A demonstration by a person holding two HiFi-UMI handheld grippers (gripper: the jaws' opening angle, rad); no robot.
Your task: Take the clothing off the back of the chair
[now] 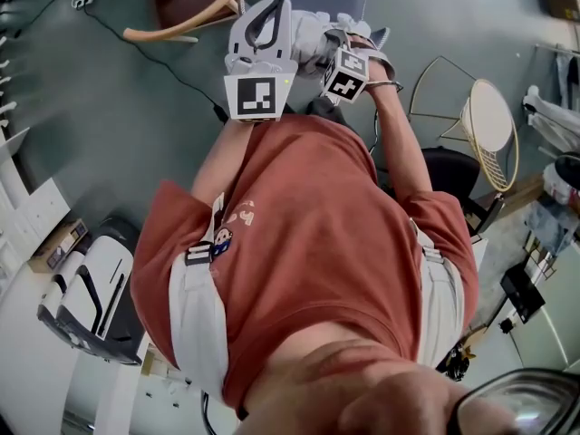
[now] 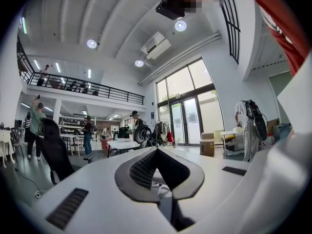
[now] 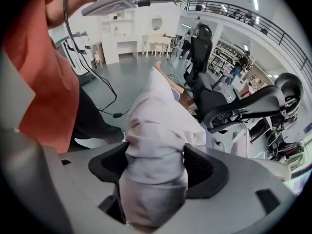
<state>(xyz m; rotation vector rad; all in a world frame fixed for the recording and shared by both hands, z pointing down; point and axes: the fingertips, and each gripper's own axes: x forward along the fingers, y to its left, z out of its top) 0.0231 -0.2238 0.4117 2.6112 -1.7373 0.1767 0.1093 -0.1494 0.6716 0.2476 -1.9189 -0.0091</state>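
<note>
The white garment point(image 3: 156, 126) lies bunched between the wide-spread jaws of the right hand-held gripper point(image 3: 155, 162), trailing straight out toward the floor near the wooden chair point(image 1: 186, 12), while the left hand-held gripper point(image 2: 156, 152) alongside is pinched together, empty.

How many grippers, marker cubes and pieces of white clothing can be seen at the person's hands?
Grippers: 2, the left gripper and the right gripper
Marker cubes: 2
White clothing: 1
Total: 5

Left hand-held gripper point(image 2: 156, 152) is closed; right hand-held gripper point(image 3: 156, 150) gapes wide.
</note>
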